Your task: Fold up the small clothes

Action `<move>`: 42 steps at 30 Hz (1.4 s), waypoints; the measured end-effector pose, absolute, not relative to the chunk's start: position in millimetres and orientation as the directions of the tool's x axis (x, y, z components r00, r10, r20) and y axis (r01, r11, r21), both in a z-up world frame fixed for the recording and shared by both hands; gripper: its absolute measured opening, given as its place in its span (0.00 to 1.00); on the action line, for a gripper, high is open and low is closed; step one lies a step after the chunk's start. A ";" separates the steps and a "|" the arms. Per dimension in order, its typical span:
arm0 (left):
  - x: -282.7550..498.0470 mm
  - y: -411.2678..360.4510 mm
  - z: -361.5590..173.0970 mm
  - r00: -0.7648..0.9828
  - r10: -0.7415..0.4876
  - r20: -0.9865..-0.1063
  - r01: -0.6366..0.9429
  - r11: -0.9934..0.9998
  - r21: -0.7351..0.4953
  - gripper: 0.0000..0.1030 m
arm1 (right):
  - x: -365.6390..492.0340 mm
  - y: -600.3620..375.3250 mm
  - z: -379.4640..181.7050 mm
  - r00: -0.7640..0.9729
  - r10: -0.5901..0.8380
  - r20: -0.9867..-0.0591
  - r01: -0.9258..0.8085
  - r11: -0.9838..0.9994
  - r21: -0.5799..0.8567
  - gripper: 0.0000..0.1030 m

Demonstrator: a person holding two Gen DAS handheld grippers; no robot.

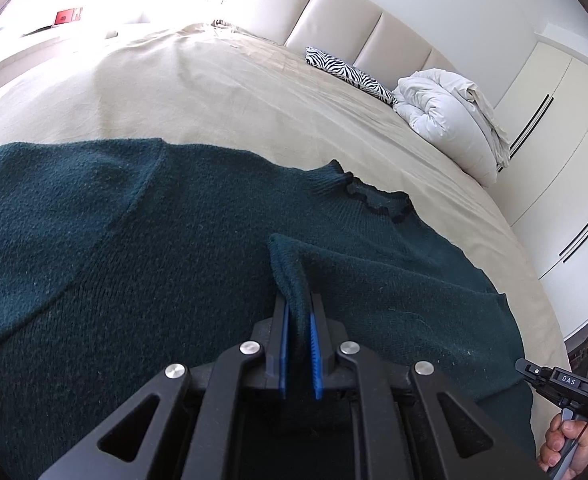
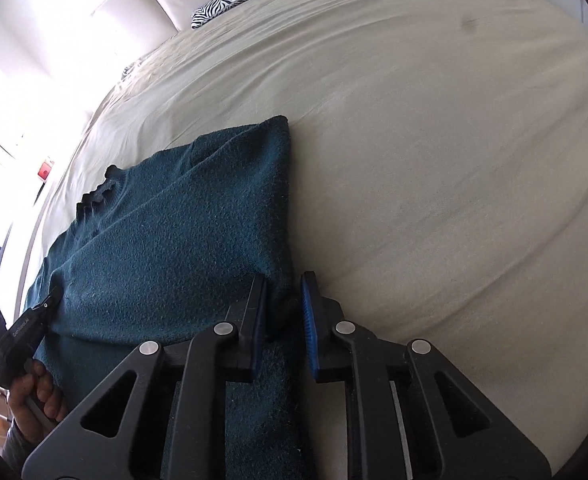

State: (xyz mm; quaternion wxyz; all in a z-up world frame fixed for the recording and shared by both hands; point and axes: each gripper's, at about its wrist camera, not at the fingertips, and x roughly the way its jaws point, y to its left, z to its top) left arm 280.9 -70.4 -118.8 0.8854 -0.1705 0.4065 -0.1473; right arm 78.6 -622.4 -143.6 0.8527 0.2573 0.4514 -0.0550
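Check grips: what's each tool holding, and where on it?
Left tool is shut on a pinched-up fold of the teal sweater. Right tool is open, straddling the sweater's folded edge, not clamping.

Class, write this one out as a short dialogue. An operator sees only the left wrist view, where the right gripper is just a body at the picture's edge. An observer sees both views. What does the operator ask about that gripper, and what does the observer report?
Operator: My left gripper is clamped on a raised fold of the sweater. Is the right gripper open or shut?
Observer: The right gripper is open, and its jaws stand clearly apart.
Operator: Is there any fabric between them?
Observer: Yes. The sweater's straight side edge runs in between the jaws, unpinched, with bare bed sheet beside it.
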 end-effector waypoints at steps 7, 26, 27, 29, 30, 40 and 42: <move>280.1 -69.5 -113.1 0.609 -0.415 -0.676 0.132 0.893 -0.430 0.17 | 63.1 -606.5 -118.2 0.608 -0.012 -0.794 0.388 0.877 0.284 0.46; 93.4 291.0 -115.3 0.831 -0.219 -0.511 -0.412 0.373 -0.831 0.59 | -5.4 -491.8 -2.1 0.860 0.090 -0.502 0.168 0.880 0.445 0.78; 93.6 299.2 -118.0 0.839 -0.209 -0.503 -0.420 0.340 -0.841 0.59 | -3.5 -482.0 -0.5 0.852 0.123 -0.509 0.151 0.873 0.464 0.78; 99.4 313.2 -121.4 0.850 -0.180 -0.495 -0.433 0.297 -0.851 0.60 | -3.6 -462.9 3.1 0.843 0.178 -0.508 0.111 0.865 0.489 0.78; 105.9 320.6 -124.9 0.852 -0.176 -0.494 -0.439 0.275 -0.855 0.60 | -5.1 -454.5 5.4 0.842 0.196 -0.503 0.093 0.865 0.493 0.78; 146.6 353.3 -134.9 0.806 -0.129 -0.577 -0.548 0.204 -0.811 0.08 | -30.4 -442.5 17.7 0.844 0.214 -0.492 0.077 0.859 0.505 0.77; 153.6 333.1 -112.0 0.792 -0.096 -0.603 -0.545 0.335 -0.769 0.08 | -31.3 -448.4 14.2 0.844 0.211 -0.493 0.079 0.861 0.503 0.76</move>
